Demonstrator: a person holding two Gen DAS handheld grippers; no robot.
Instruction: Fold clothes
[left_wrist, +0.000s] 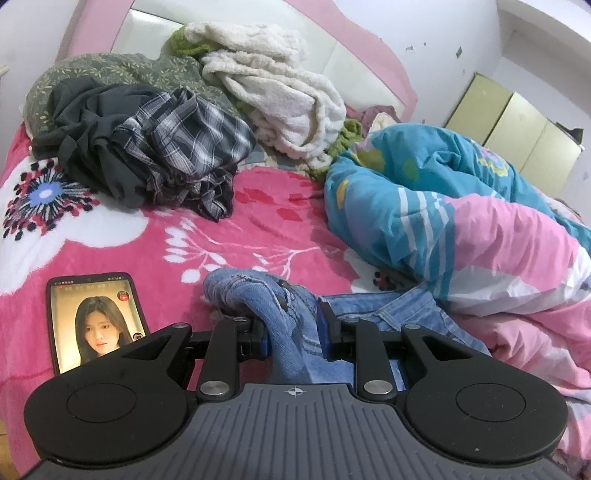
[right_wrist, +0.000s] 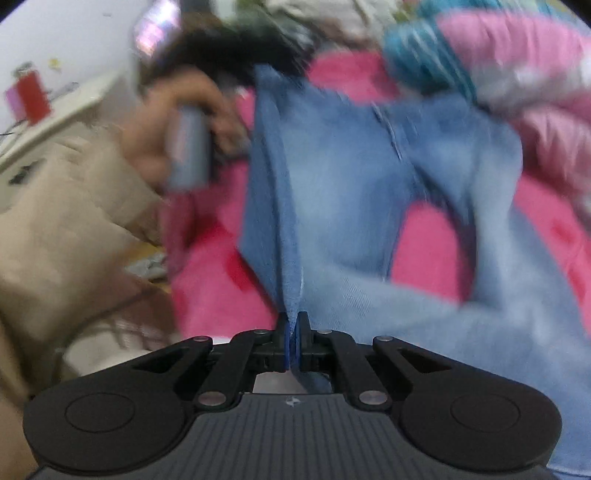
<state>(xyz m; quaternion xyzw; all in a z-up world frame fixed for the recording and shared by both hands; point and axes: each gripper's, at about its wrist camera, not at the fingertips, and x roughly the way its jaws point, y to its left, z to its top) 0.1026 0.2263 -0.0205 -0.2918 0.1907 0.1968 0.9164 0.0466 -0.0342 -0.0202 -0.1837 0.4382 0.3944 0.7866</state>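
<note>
The left wrist view is taken low over the pink floral plush blanket, facing the white padded headboard at 12 o'clock. The blurred right wrist view is held close over the same blanket. Shared between both are the light blue denim jeans.

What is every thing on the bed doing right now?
Left hand-held gripper: jaws apart, bunched denim between them.
Right hand-held gripper: shut on a jeans edge.
Jeans: unfolded, partly lifted.
Phone: screen on, lying flat.
Plaid shirt: crumpled, unfolded.
White fleece: heaped.
Quilt: bunched up.
</note>
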